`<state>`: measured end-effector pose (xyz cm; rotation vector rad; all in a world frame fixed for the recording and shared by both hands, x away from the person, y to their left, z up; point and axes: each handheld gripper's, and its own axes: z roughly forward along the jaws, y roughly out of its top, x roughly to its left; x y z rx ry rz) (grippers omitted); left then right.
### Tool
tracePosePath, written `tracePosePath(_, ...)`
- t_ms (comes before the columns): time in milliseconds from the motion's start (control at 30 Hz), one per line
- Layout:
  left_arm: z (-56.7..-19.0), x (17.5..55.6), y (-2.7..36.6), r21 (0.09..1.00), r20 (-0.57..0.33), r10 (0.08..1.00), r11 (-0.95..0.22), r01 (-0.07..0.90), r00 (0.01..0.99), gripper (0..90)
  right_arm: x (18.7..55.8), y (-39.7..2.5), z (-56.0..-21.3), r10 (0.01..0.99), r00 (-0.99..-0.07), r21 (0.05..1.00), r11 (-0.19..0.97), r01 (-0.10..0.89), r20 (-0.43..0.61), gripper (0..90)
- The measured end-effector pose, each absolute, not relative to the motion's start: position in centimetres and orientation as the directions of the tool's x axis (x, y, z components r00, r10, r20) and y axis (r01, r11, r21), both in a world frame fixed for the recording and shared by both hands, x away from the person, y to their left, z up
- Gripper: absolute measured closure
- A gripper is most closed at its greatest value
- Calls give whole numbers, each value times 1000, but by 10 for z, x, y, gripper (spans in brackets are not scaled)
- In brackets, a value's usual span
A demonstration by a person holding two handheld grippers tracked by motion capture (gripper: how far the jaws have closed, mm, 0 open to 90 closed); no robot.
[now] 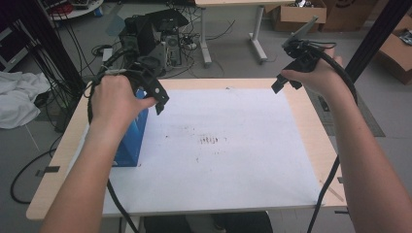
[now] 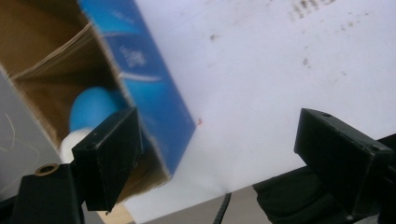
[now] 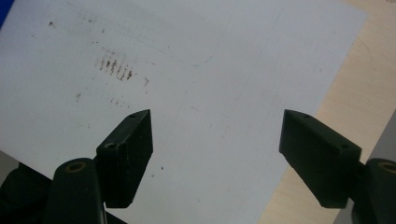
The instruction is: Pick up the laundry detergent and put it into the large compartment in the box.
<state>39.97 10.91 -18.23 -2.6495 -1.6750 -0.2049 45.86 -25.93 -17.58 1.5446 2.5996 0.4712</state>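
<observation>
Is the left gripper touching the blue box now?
Cannot tell. In the left gripper view the left gripper has open jaws, one overlapping the blue box opening, but no contact or gap shows plainly. In the high view the hand covers it.

We see soft, even light from overhead in the high view, with the white sheet (image 1: 223, 145) on the tabletop (image 1: 318, 131) bright and free of glare; the hands cast only faint shadows. The floor beyond the far edge looks dimmer and greyish. In the left gripper view the blue box (image 2: 149, 88) is smeared by motion blur, and its brown inside lies in shade. In the right gripper view the near jaws are soft, while the sheet's smudges read fairly clearly.
</observation>
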Motion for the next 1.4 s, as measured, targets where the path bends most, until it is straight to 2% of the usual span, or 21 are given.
tracePosePath(300,-202,397,61,69,87,835,-549,833,543,155,461,-258,-177,869,-486,294,443,847,89,261)
tracePosePath(600,-223,398,29,62,90,785,-619,783,613,150,463,-260,-179,870,-485,290,444,848,84,261)
tracePosePath(1400,-228,397,18,63,99,785,-618,784,611,140,462,-262,-183,873,-481,280,442,852,86,261)
